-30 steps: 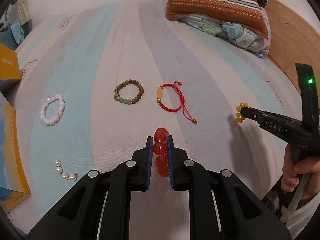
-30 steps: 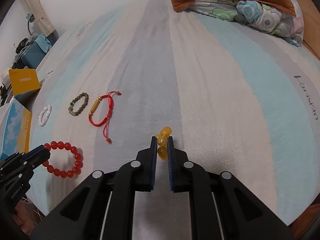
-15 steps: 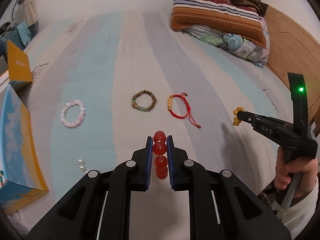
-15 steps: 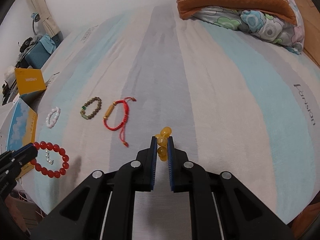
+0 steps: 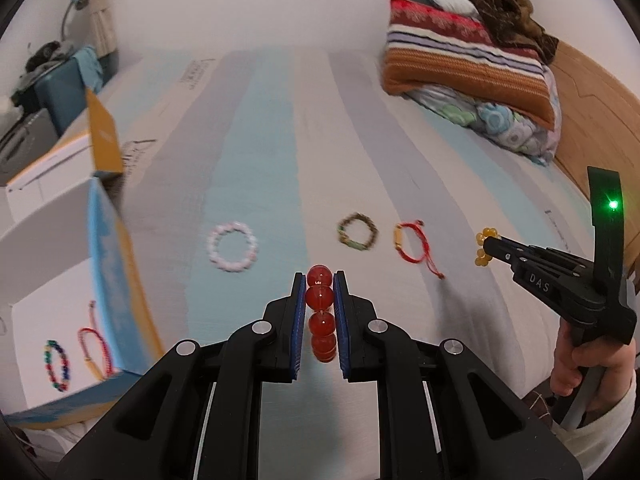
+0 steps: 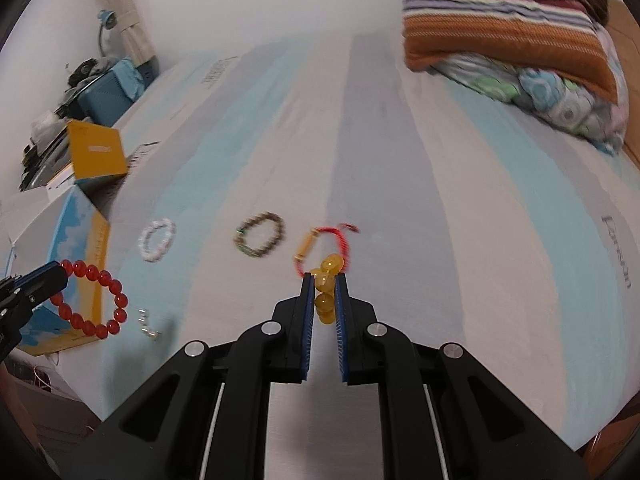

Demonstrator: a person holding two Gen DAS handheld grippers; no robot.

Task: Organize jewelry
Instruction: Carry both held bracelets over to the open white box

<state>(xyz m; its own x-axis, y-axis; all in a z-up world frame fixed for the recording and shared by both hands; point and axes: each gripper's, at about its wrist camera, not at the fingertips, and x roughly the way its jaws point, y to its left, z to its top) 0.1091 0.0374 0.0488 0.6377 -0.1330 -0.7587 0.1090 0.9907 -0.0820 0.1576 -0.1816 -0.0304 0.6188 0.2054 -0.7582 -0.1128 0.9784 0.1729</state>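
**Two bracelets in the air, three left on the bed**

Left wrist view: the left gripper (image 5: 320,280) was closed on a red bead bracelet (image 5: 320,316), its large glossy beads stacked in a line between the blue pads. At the left edge stood an open box (image 5: 116,272) with a white interior, and two pieces already lay in it: a multicoloured bead bracelet (image 5: 56,364) and a red-and-gold cord bracelet (image 5: 94,344). On the striped bedsheet (image 5: 256,152) beyond the fingers lay a pink-white bead bracelet (image 5: 233,246), a brown-green bead bracelet (image 5: 357,231) and a red cord bracelet (image 5: 412,245), set in a row and well apart from the box. At the right, the right gripper (image 5: 486,246) was held up with a cluster of yellow beads (image 5: 485,246) at its tip.

Right wrist view: the right gripper (image 6: 324,280) was clamped narrowly on the yellow beads (image 6: 326,284), amber and translucent, bunched rather than hanging open. The red bead bracelet (image 6: 94,300) hung as a full ring from the left gripper (image 6: 56,272), in front of the box (image 6: 92,248). A small string of pearl-like beads (image 6: 148,324) lay on the sheet near the box. The three loose bracelets looked blurred here.

By my reading, the sorting was partly done: two pieces boxed, two in transit, and four more still to collect.
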